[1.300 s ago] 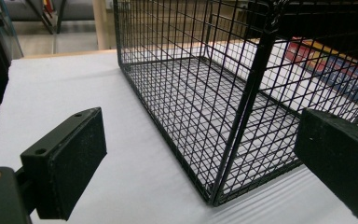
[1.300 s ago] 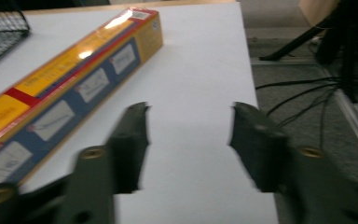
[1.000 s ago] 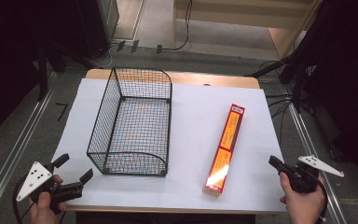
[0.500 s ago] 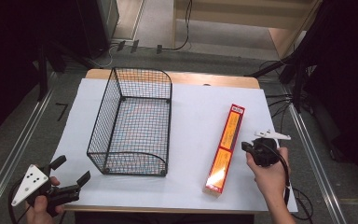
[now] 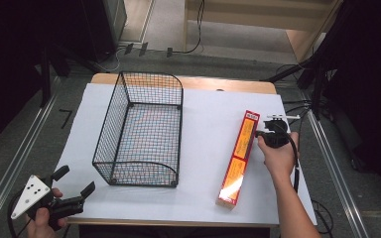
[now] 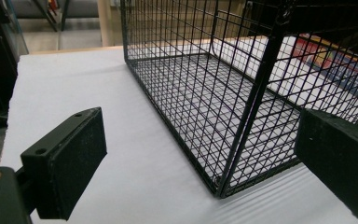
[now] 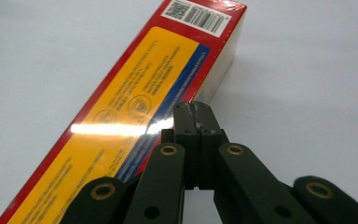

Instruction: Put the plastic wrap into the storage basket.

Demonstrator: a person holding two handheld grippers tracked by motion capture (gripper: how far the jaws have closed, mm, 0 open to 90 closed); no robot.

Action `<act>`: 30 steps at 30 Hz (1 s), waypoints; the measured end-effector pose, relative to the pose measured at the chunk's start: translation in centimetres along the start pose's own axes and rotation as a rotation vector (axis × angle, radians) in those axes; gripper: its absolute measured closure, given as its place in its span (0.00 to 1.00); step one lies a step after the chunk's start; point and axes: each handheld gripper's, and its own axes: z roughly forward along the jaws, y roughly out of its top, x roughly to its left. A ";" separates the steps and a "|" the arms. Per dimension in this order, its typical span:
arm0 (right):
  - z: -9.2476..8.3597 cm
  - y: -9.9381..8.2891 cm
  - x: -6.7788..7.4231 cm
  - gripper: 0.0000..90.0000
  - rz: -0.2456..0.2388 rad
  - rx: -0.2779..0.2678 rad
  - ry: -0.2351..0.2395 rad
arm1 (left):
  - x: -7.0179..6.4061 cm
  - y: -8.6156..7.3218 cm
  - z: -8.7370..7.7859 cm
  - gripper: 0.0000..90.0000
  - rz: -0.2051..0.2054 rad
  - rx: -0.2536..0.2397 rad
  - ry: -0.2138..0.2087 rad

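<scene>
Your left hand (image 5: 44,218) sits low at the near left corner of the desk (image 5: 208,148), just off the white sheet, gripping the left tool (image 5: 74,183) so that it points toward the wire basket (image 5: 141,131). That tool's jaws stand wide apart and hold nothing; in the left gripper view the left tool (image 6: 200,154) frames the basket's near corner (image 6: 242,116) between its pads without touching it.

The black wire basket stands upright on the white sheet, left of centre, with its long side running away from you. Nothing lies in it.

The long red and yellow box (image 5: 239,157) lies flat on the sheet to the right of the basket, well apart from it.

Your right forearm reaches up from the bottom edge, and the right hand (image 5: 278,156) holds the right tool (image 5: 262,134) just beside the box's far half. In the right gripper view the right tool (image 7: 196,108) has its jaws pressed together, empty, with the tips over the box's (image 7: 135,98) blue-edged side.
</scene>
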 end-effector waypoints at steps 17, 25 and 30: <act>4.0 0.7 0.7 1.00 -0.100 0.052 0.074 | -0.4 0.1 0.5 0.03 0.006 -0.001 -0.020; 5.1 1.7 3.6 1.00 -0.164 0.079 0.140 | -0.2 0.1 0.2 0.03 0.001 -0.007 -0.018; 5.2 2.2 4.7 1.00 -0.227 0.095 0.165 | -0.2 0.1 0.3 0.03 -0.001 -0.001 -0.019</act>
